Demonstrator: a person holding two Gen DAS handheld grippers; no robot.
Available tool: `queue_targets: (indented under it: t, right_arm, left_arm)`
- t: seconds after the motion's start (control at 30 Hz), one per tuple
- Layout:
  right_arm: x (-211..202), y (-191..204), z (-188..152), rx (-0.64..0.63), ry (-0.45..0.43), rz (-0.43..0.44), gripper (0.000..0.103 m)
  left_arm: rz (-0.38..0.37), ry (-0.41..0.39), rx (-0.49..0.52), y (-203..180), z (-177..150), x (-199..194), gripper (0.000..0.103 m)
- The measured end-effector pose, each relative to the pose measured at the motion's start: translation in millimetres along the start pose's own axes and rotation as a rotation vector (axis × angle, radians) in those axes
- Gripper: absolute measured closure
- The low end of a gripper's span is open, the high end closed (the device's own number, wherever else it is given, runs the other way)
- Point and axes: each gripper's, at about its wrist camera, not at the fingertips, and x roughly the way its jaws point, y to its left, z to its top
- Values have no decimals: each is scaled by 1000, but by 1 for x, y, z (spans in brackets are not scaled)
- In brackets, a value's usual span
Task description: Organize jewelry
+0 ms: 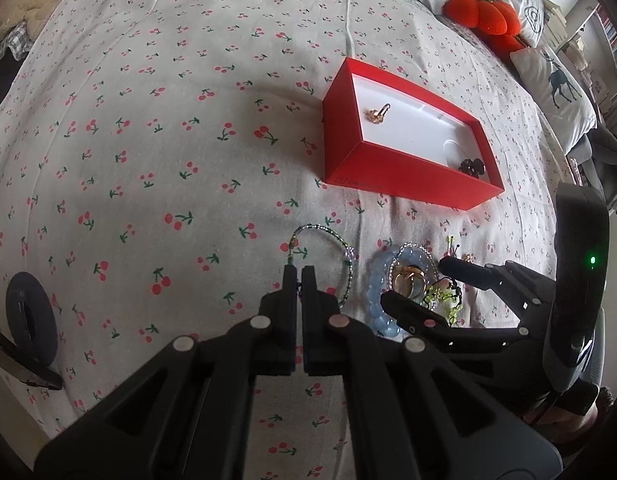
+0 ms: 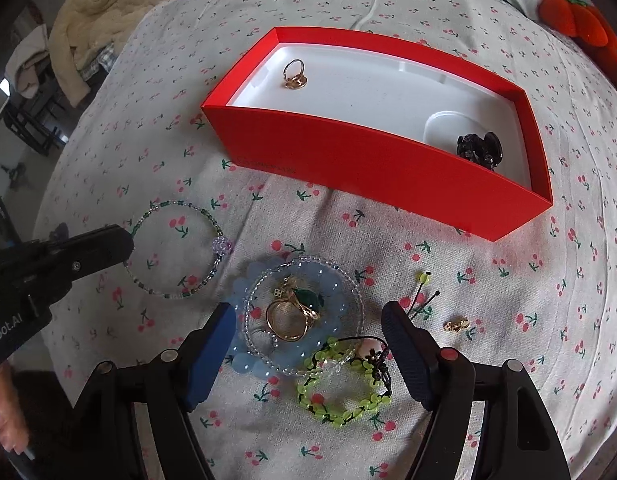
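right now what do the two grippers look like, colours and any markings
Both are black plastic two-finger tools with scissor-like linkage arms. The left gripper has silver round pivot pins, one reddish, and white lettering on its body in the right wrist view. The right gripper has ribbed dark blue finger pads, a red pin among silver ones, and a green light on its body.

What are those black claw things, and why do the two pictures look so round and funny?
They are grabbers a person holds, one per hand. Each carries a wide round-eyed camera looking past its fingers, so each picture comes from one grabber. The left gripper is pinched shut on a thin beaded bracelet. The right gripper is open over a blue bead bracelet with gold rings inside. They lie on a cherry-print sheet. The red box already holds a gold ring and a dark ornament.
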Motion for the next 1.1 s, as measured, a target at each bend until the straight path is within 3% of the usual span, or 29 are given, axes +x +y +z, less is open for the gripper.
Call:
queue_targets:
  t: [0.07, 0.13, 0.3, 0.63, 1.1]
  right_arm:
    - [1, 0, 1, 0, 0, 4, 30]
    - [0, -1, 2, -4, 2, 11, 41]
    - [0, 2, 1, -15, 4, 0, 47]
    - [-25, -9, 2, 37, -45, 66, 48]
    - [-77, -33, 11, 124, -184, 133, 48]
  left_arm:
    - [2, 3, 0, 0, 0, 1, 101]
    - [3, 5, 0, 0, 0, 2, 101]
    - [1, 3, -1, -1, 0, 2, 101]
    - [-36, -32, 12, -7, 0, -14, 101]
    - [-112, -132, 37, -30, 19, -42, 101]
